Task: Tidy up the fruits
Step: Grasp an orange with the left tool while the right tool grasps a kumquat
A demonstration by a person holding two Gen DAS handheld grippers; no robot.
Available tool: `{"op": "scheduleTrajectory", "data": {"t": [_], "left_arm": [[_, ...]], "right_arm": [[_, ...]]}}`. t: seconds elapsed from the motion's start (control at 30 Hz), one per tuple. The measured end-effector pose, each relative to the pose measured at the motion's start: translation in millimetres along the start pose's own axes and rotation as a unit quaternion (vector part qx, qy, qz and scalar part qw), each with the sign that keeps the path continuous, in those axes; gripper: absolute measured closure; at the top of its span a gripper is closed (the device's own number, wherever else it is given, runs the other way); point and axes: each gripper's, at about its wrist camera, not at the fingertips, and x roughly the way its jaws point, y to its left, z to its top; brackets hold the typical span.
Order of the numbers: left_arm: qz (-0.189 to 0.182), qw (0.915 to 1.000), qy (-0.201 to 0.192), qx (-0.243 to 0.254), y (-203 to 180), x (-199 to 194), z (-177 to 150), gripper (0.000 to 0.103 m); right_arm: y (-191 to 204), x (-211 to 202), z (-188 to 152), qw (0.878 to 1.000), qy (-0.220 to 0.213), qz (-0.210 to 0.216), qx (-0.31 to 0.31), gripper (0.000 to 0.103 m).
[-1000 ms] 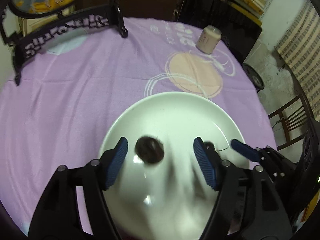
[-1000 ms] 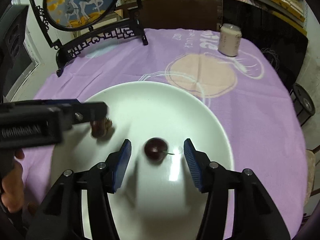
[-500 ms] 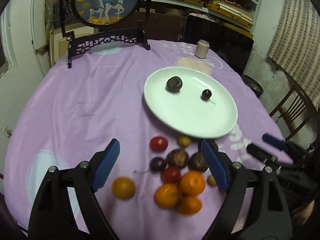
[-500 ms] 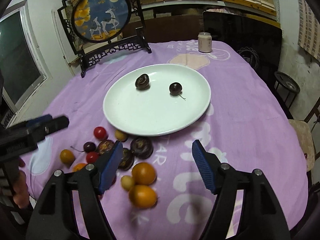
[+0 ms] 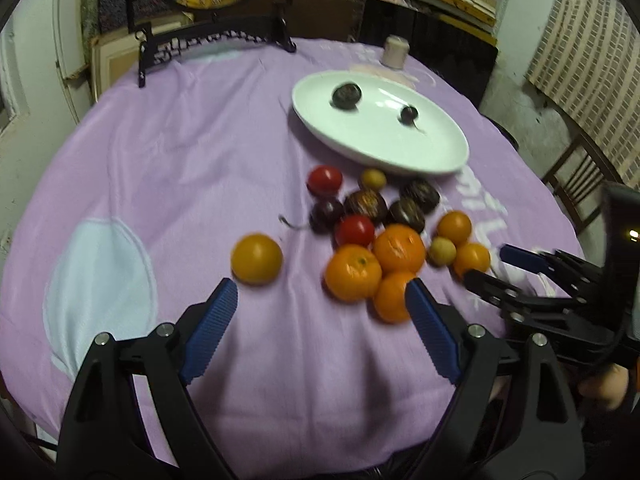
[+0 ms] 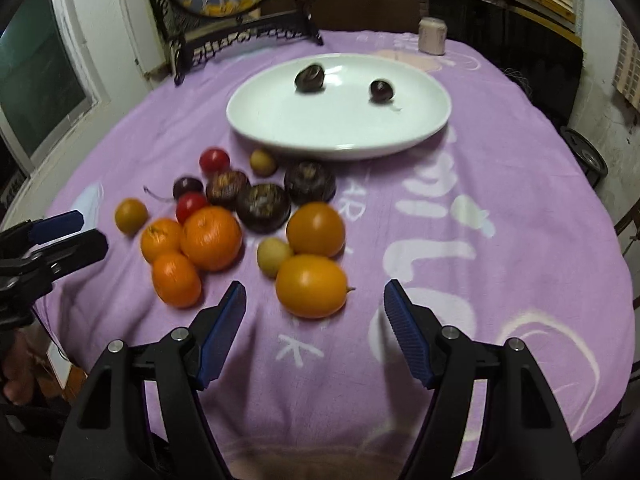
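Left wrist view: white plate (image 5: 440, 156) at far right of the purple cloth (image 5: 160, 152), carrying two dark fruits only, a larger dark fruit (image 5: 346, 96) and a small stemmed cherry (image 5: 409, 115); well apart from each other; counted as done. Remaining pile on the cloth just in front of the plate: two red fruits (image 5: 325, 180), small yellow ones, three dark round fruits (image 5: 366, 205), a cluster of oranges (image 5: 399, 248) touching one another; one lone yellow-orange fruit (image 5: 257, 258) apart to the left. Left gripper (image 5: 320, 306) over bare cloth on the near side of the pile; jaws wide apart, just been opening, nothing between the pads (image 5: 210, 326); nearest orange just beside the right pad, contact not clear. Right gripper's tips (image 5: 520, 260) entering at right edge; blurred.

Right wrist view: same plate (image 6: 260, 120), same two fruits; pile between plate and gripper. Right gripper (image 6: 314, 308) with jaws apart, just been narrowing, empty; large yellow-orange fruit (image 6: 311, 286) just ahead of the gap, not clasped. Left gripper's tips at left edge.

Judged: early stage; two on the plate, well over a dozen left; both grippers apparently poised for the next pick.
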Motion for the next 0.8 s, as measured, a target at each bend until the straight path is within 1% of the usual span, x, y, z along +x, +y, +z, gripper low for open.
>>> {"op": "scheduleTrajectory", "data": {"t": [0.07,0.17,0.33,0.4,0.43,0.47,0.53,0.6,0.63,0.7,0.73,0.8], "left_arm": [[-0.006,0.9999,0.008,0.003,-4,2,-3,0.016],[-0.01,0.9996,0.023,0.014,-15,6,-8,0.016],[-0.007,0.9985,0.044,0.03,-36,18,-16,0.017],[-0.006,0.9981,0.054,0.028,-41,26,-17,0.026],[-0.006,0.9977,0.062,0.027,-45,32,-17,0.033],[-0.005,0.9973,0.068,0.026,-48,39,-17,0.035],[0.002,0.9969,0.075,0.024,-54,48,-17,0.035],[0.01,0.9971,0.071,0.024,-60,55,-14,0.035],[0.015,0.9971,0.071,0.023,-62,57,-14,0.037],[0.029,0.9971,0.067,0.02,-65,62,-11,0.061],[0.048,0.9966,0.062,0.025,-67,62,-10,0.067],[0.032,0.9971,0.065,0.021,-66,60,-9,0.067]], "right_arm": [[-1,11,-1,1.0,0.001,0.006,-0.003,0.058],[-6,9,-4,1.0,-0.006,0.02,0.011,0.059],[-21,-18,-16,0.999,-0.037,-0.008,0.023,0.059],[-33,-23,-23,0.999,-0.039,-0.014,0.033,0.058],[-38,-25,-27,0.998,-0.038,-0.013,0.038,0.059],[-43,-26,-31,0.998,-0.037,-0.01,0.042,0.058],[-49,-29,-38,0.998,-0.035,-0.006,0.047,0.058],[-55,-32,-43,0.998,-0.036,-0.002,0.05,0.058],[-58,-33,-44,0.998,-0.036,-0.001,0.051,0.058],[-61,-35,-46,0.998,-0.039,0.002,0.054,0.058],[-62,-36,-46,0.998,-0.04,0.004,0.055,0.058],[-63,-38,-46,0.997,-0.044,0.007,0.056,0.058]]}}
